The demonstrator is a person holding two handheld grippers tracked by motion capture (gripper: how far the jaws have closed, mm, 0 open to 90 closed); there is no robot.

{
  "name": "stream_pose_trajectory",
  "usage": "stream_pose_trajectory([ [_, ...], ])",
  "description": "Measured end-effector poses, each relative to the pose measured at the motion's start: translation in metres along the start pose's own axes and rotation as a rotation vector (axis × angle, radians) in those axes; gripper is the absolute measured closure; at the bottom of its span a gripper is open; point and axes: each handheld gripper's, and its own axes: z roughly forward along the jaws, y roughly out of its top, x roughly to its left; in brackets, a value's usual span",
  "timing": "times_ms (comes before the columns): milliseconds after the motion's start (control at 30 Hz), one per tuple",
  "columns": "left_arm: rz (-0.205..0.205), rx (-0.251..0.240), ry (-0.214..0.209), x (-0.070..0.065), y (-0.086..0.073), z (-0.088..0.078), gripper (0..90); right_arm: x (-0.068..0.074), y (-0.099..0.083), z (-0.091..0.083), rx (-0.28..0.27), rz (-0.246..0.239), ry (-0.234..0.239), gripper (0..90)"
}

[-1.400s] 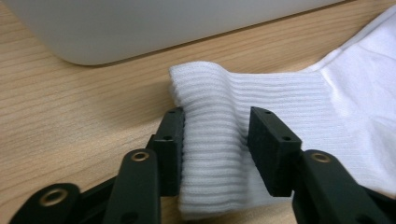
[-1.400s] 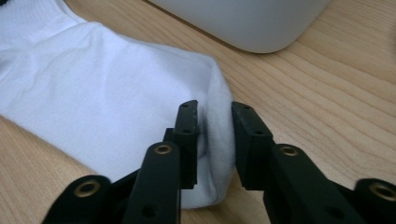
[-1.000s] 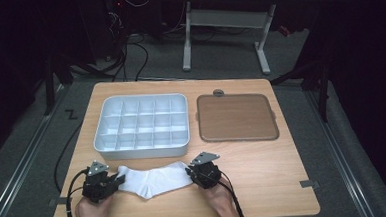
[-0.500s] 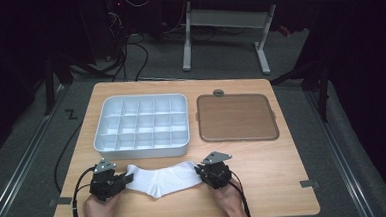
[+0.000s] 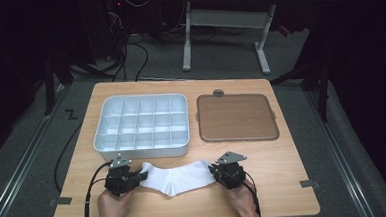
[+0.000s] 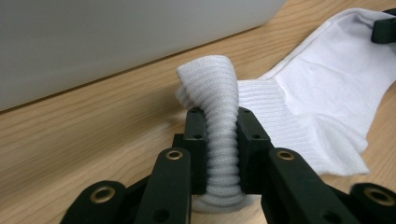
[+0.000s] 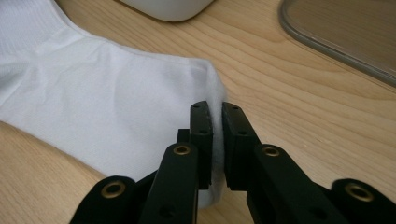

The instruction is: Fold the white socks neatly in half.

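White sock [image 5: 173, 176], likely soft and limp, stretched over the tabletop [image 5: 283, 154]; left hand-held gripper [image 5: 138, 177] pinches its ribbed cuff, right hand-held gripper [image 5: 212, 170] its toe.

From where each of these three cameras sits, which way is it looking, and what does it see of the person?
High view: fixed above the person's side, looking forward and down on the table; forearms, left gripper and right gripper enter from the bottom, stretching a white sock.
Left gripper view: rides the left gripper, looking along its black jaws, clamped on the sock's ribbed cuff.
Right gripper view: rides the right gripper, jaws pinching the sock's toe.
Shared: the sock and the white compartment tray show in all three views.
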Motion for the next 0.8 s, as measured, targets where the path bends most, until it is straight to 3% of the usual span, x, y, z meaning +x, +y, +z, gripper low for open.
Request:
stream_pose_trajectory([
  [433,0.005,0.019,-0.033,-0.014,-0.006,0.022,77.1,-0.020,-0.014,-0.011,0.006,0.038,-0.050,84.1],
  [800,0.017,0.015,-0.041,-0.018,-0.007,0.031,76.6,-0.026,-0.018,-0.012,0.006,0.053,-0.073,83.9],
])
